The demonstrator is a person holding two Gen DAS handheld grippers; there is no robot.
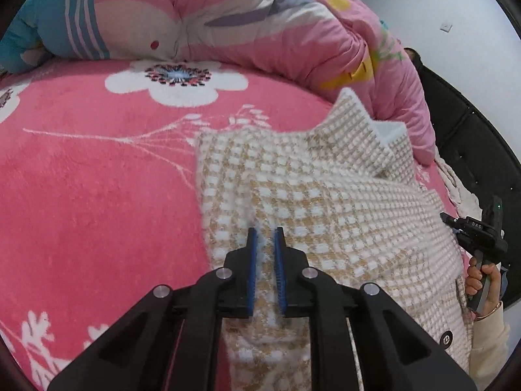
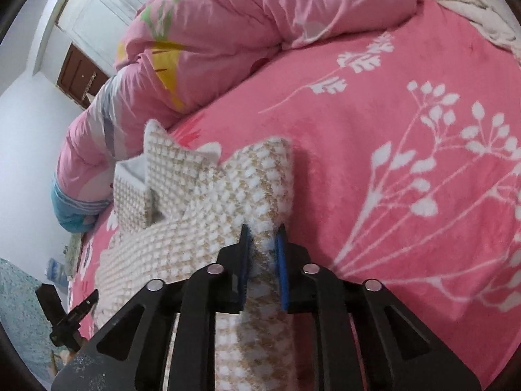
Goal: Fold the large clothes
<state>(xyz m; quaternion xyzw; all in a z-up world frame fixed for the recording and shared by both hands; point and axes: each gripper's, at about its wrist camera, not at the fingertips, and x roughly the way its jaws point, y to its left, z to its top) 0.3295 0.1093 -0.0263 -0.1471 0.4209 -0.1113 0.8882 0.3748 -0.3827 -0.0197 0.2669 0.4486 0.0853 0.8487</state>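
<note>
A beige-and-white checked woolly coat [image 1: 325, 189] lies on the pink flowered bed blanket [image 1: 97, 179], with its collar [image 1: 358, 123] standing up toward the quilt. In the left wrist view my left gripper [image 1: 265, 233] is shut on a fold of the coat's edge, with fabric pinched between the blue pads. In the right wrist view my right gripper [image 2: 263, 231] is shut on another thick fold of the coat [image 2: 228, 189], which fills the gap between its pads. A hand [image 1: 482, 280] holds the right gripper at the left wrist view's right edge. A dark button [image 1: 446, 339] shows low on the coat.
A bunched pink quilt [image 1: 260, 16] runs along the far side of the bed, close behind the collar [image 2: 162, 153]. A white fluffy throw [image 2: 472, 9] lies at the far corner. Dark padded furniture [image 1: 462, 137] stands beside the bed. A brown door [image 2: 75, 75] is in the far wall.
</note>
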